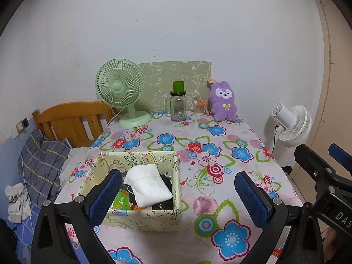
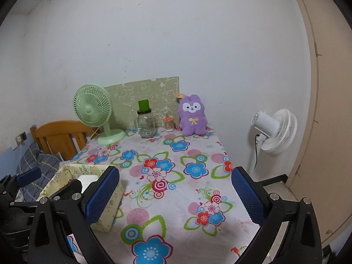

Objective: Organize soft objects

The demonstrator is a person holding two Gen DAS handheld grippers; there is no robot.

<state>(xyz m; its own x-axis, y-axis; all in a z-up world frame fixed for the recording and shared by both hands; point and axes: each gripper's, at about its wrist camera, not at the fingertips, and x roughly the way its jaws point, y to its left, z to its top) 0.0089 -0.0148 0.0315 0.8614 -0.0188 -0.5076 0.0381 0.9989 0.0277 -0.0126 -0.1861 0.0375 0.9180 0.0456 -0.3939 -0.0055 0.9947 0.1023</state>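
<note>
Your left gripper (image 1: 178, 194) and right gripper (image 2: 175, 194) both hang spread wide and empty, blue pads textured. One square fabric box (image 1: 154, 221) near your left holds one folded white cloth (image 1: 149, 186). One fuzzy purple plush (image 1: 223, 101) sits far back, between two fans.

My gripper fingers (image 1: 250, 200) wear rough, knurled blue pads. The near storage box (image 1: 140, 217) is matt printed cloth; the far jar (image 1: 177, 107) is glossy glass, the purple rabbit (image 1: 223, 101) fuzzy plush.

wall (image 1: 176, 22): plain white | tabletop (image 1: 220, 136): floral cloth | wooden headboard (image 1: 70, 121) left | beige door (image 2: 325, 110) right
</note>
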